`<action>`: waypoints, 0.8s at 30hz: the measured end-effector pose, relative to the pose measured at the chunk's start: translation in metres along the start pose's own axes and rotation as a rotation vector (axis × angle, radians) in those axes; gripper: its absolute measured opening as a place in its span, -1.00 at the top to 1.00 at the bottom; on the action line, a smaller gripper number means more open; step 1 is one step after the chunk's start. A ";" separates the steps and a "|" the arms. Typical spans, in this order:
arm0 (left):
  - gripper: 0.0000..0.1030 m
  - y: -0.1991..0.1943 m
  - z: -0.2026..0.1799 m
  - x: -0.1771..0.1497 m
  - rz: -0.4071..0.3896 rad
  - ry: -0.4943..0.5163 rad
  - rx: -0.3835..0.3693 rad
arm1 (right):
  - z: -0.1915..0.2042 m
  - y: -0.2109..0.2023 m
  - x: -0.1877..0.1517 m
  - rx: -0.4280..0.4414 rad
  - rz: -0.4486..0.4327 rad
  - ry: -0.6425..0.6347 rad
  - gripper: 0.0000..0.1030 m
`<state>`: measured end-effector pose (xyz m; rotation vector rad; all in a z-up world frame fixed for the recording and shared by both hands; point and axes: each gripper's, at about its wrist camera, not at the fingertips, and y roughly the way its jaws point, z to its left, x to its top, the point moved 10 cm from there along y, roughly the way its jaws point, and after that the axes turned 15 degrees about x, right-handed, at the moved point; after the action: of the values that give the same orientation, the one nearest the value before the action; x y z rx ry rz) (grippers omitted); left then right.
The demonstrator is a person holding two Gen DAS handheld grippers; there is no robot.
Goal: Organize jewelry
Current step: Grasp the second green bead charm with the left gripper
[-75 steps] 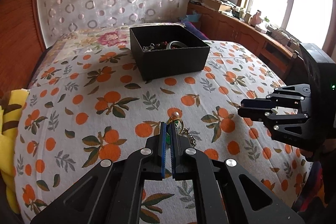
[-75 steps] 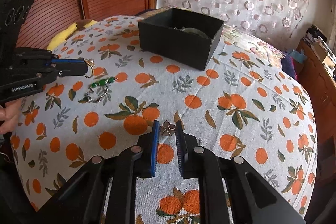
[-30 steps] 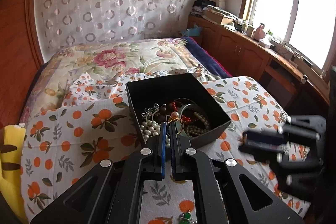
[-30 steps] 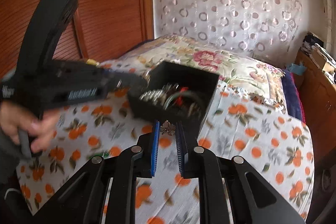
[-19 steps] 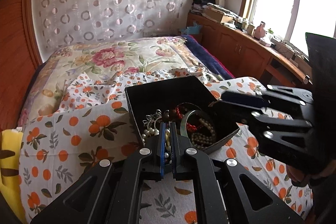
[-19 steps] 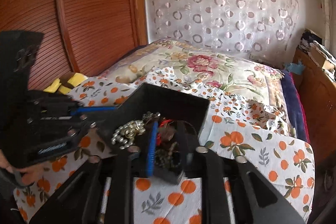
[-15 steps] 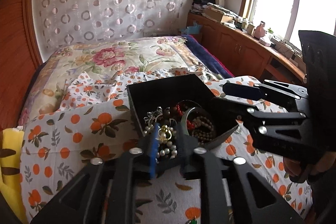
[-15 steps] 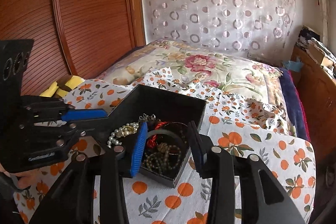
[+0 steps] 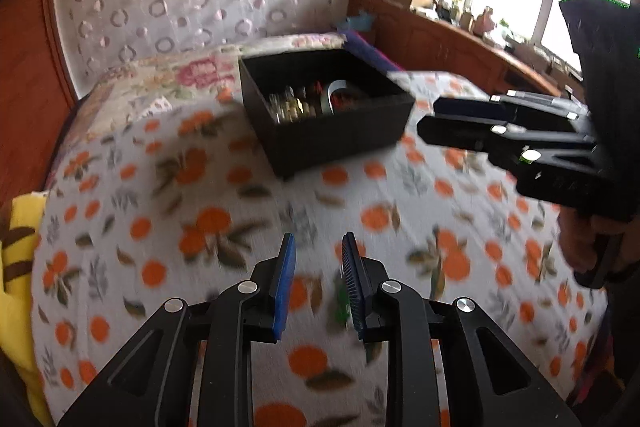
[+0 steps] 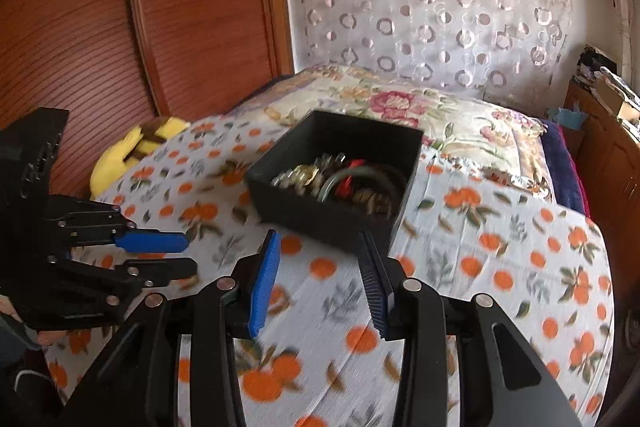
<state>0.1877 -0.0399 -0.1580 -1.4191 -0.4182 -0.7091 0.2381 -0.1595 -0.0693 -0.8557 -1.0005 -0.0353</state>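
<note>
Box [image 9: 320, 115] on orange-print sheet [image 9: 200, 195], jewelry [image 10: 340, 183] heaped inside. Left gripper [image 9: 318, 283] angled down at sheet, short of box, fingers just parted further, released, nothing between. Right gripper [image 10: 320, 279] tilted down near box's front wall, fingers spread, empty; hand [image 9: 580, 243] gripping its handle.

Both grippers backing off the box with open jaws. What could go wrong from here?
Green piece lies on the soft bedspread by the left gripper; a pinch may snag cloth. Black box sits on bedding, so a nudge from the right gripper might tip it. Both views are blurred.
</note>
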 end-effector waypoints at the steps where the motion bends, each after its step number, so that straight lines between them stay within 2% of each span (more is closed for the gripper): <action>1: 0.56 0.002 -0.002 -0.006 0.013 0.003 -0.002 | 0.002 0.000 -0.003 0.002 0.007 -0.003 0.17; 7: 0.50 0.004 -0.005 -0.024 0.039 0.011 -0.012 | 0.015 0.000 -0.022 0.008 0.039 -0.020 0.17; 15: 0.50 0.004 -0.013 -0.020 0.030 0.030 0.000 | 0.013 0.003 -0.028 0.010 0.052 -0.008 0.17; 16: 0.56 0.004 -0.013 -0.019 0.028 0.029 0.001 | 0.012 0.003 -0.028 0.010 0.053 -0.007 0.17; 17: 0.74 0.004 -0.014 -0.020 0.025 0.032 0.002 | 0.012 0.003 -0.029 0.010 0.054 -0.006 0.17; 18: 0.79 0.004 -0.014 -0.020 0.026 0.034 0.000 | 0.012 0.003 -0.030 0.011 0.055 -0.006 0.17; 24: 0.80 0.001 -0.014 -0.010 0.014 0.017 -0.018 | 0.010 0.003 -0.029 0.014 0.054 -0.003 0.17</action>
<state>0.1790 -0.0516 -0.1671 -1.4308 -0.3891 -0.7140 0.2155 -0.1609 -0.0907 -0.8698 -0.9785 0.0189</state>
